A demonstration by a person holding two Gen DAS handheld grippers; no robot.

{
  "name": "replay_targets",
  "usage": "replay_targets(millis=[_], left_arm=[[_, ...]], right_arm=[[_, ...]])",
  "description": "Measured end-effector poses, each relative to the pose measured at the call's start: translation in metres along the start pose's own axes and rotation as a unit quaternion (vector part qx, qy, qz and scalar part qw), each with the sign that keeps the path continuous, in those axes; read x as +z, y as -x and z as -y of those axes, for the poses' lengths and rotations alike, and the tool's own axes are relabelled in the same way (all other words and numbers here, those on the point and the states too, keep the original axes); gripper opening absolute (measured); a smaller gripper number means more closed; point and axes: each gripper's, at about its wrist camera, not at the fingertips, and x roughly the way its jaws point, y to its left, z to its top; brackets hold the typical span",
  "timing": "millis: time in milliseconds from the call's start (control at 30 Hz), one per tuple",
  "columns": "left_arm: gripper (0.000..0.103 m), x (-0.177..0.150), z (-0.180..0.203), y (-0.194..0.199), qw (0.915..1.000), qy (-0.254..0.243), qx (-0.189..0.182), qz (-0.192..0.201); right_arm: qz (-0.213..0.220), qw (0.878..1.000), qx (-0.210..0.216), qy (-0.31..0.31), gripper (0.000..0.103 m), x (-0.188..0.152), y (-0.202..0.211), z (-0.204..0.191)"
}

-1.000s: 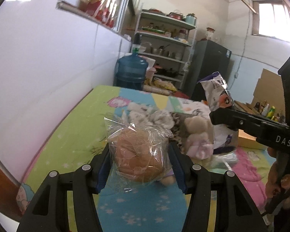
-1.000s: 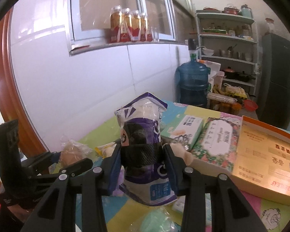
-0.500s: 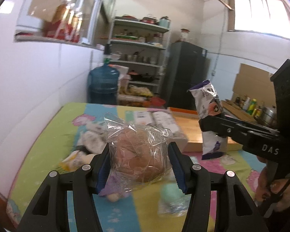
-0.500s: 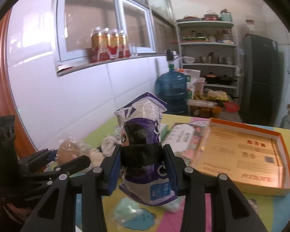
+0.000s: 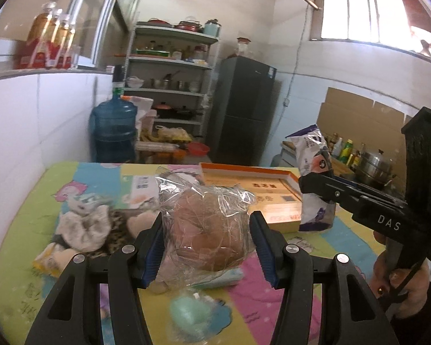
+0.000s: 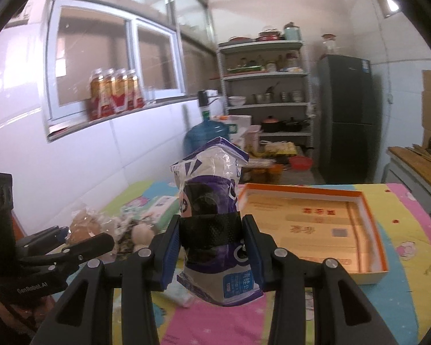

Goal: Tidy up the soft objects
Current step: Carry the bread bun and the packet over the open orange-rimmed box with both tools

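Left gripper [image 5: 207, 244] clamped on a clear crinkled bag of brown buns [image 5: 207, 227], pads pressing both its sides, bag lifted clear of the table [image 5: 26, 210] and roughly round, with no obvious long axis, loose gathered top pointing up and away toward the far edge. Right gripper [image 6: 211, 247] clamped on a purple-and-white snack packet [image 6: 212, 221], held upright with long axis vertical, sealed crimped end on top, printed blue-white bottom hanging below the pads, above the cartoon-print cloth near the table's near edge. Open orange-rimmed box [image 6: 313, 227] lying flat toward the far right corner, long side running along the far edge, interior showing red characters. Seen only from the left wrist: a pile of plush toys and a grey scrunchie [image 5: 83, 230] at the left side of the table, a pale green soft item in wrapping [image 5: 186, 313] near the near edge, the right gripper side-on with the packet standing tall before the box, a hand [image 5: 399, 276] on its handle. Seen only from the right wrist: the packet's front face with its black strap across the middle, the left gripper at lower left carrying the bun bag, canned drinks [image 6: 115, 95] on the window ledge shown sharply.
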Motion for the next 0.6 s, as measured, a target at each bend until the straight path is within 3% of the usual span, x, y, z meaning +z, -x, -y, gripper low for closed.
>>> replay_targets(millis=[600], left_arm=[[0.058,0.032,0.069,-0.076,0.9992,-0.031,-0.025,-0.009]], right_arm=[[0.019,0.997,-0.066,-0.034,0.043,-0.001,0.019,0.095]])
